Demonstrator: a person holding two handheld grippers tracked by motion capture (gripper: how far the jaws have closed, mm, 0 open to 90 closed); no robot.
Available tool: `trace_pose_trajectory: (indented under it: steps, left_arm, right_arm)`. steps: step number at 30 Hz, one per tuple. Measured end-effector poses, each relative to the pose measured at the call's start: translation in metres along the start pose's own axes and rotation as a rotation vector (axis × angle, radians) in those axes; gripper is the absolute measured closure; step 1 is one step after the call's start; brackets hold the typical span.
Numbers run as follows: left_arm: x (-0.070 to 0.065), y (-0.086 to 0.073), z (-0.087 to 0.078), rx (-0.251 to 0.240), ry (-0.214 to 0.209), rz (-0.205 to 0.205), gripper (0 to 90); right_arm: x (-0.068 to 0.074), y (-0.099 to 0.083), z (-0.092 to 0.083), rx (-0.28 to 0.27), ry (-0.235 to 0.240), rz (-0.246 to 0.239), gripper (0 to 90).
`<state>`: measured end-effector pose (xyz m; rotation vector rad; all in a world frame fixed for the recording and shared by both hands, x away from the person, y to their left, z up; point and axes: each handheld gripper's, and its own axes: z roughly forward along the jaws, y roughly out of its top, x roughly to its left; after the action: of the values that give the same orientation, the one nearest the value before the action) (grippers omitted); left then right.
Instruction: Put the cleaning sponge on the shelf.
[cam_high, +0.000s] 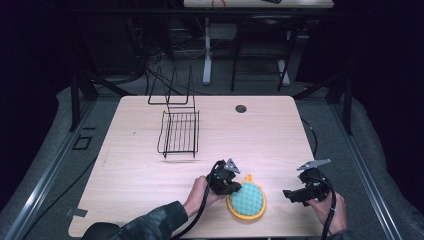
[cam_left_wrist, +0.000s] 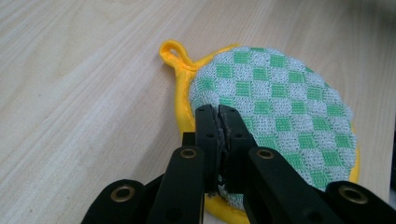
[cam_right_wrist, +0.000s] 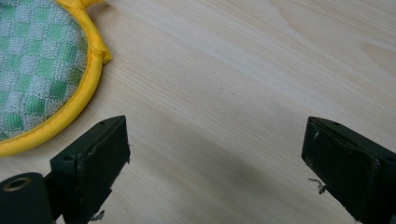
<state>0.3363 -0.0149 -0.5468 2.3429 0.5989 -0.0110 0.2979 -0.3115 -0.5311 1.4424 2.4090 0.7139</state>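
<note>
Pot holder (cam_high: 246, 200) is lying flat on the surface (cam_high: 150, 200), near its front edge, well in front of the wire rack (cam_high: 180, 132). Left tongs (cam_left_wrist: 218, 114) are being clenched on the pot holder's rim, just below its yellow loop (cam_left_wrist: 172, 52). Right tongs (cam_right_wrist: 215, 154) are being held released, jaws wide, over bare wood just right of the pot holder. Likely a pickup is being started; a clean lift is called for next. Plenty of open room is being left toward the rack.

The pad (cam_left_wrist: 275, 107) is checked green and white with a yellow rim and loop; the table (cam_high: 150, 170) is pale wood grain; the rack (cam_high: 179, 132) and both grippers' jaws are black.
</note>
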Motion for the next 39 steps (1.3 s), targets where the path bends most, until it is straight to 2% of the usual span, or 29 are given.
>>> trace_pose_trajectory:
  steps: [1, 4, 5, 6, 8, 10, 11, 14, 15, 16, 17, 21, 28, 33, 39]
  left_arm:
    - [-0.001, 0.001, -0.002, 0.001, 0.019, -0.005, 87.9]
    - [0.002, 0.002, -0.007, -0.022, -0.007, -0.011, 88.0]
    - [0.002, 0.003, -0.009, -0.015, 0.008, -0.008, 88.1]
    - [0.003, 0.003, -0.011, -0.029, -0.009, -0.012, 88.1]
    - [0.003, 0.005, -0.015, -0.031, 0.002, -0.013, 88.1]
    - [0.002, 0.006, -0.018, -0.043, -0.015, -0.013, 88.2]
    - [0.002, 0.006, -0.020, -0.047, -0.001, -0.011, 88.2]
    - [0.001, 0.008, -0.026, -0.052, -0.002, -0.007, 88.3]
    - [0.001, 0.008, -0.027, -0.058, -0.020, -0.002, 88.3]
    - [0.000, 0.009, -0.030, -0.064, -0.002, -0.007, 88.4]
    - [0.000, 0.010, -0.032, -0.059, -0.001, 0.007, 88.4]
    - [0.000, 0.012, -0.042, -0.093, -0.020, 0.006, 88.5]
    - [0.002, 0.012, -0.055, -0.115, -0.007, 0.002, 88.4]
    - [0.007, 0.011, -0.065, -0.149, 0.002, -0.013, 88.4]
    - [0.010, 0.010, -0.075, -0.157, 0.011, -0.014, 88.4]
  right_arm:
    - [0.000, 0.000, 0.000, 0.000, 0.000, 0.000, 6.8]
    - [0.000, 0.000, 0.000, 0.001, 0.001, 0.000, 6.8]
    - [0.000, 0.000, 0.000, 0.002, 0.002, 0.000, 6.8]
    - [0.000, 0.000, 0.000, 0.001, 0.002, 0.000, 6.8]
    - [0.000, 0.000, 0.000, 0.000, 0.002, 0.001, 6.7]
    - [0.000, 0.000, 0.000, 0.001, 0.003, 0.000, 6.7]
    - [0.000, 0.000, 0.000, 0.001, 0.003, 0.001, 6.7]
    - [0.000, 0.000, -0.001, 0.007, 0.003, 0.000, 6.7]
    - [0.000, 0.000, -0.001, 0.003, 0.002, 0.000, 6.7]
    - [0.000, 0.000, -0.001, 0.003, 0.002, 0.000, 6.7]
    - [0.000, 0.000, -0.001, 0.003, 0.002, 0.000, 6.7]
    - [0.000, 0.000, -0.001, 0.002, 0.003, 0.001, 6.7]
    - [0.000, -0.001, -0.001, -0.005, 0.001, 0.004, 6.6]
    - [0.001, 0.000, -0.001, -0.002, -0.003, -0.003, 6.6]
    - [0.001, -0.001, -0.001, -0.001, -0.002, -0.003, 6.6]
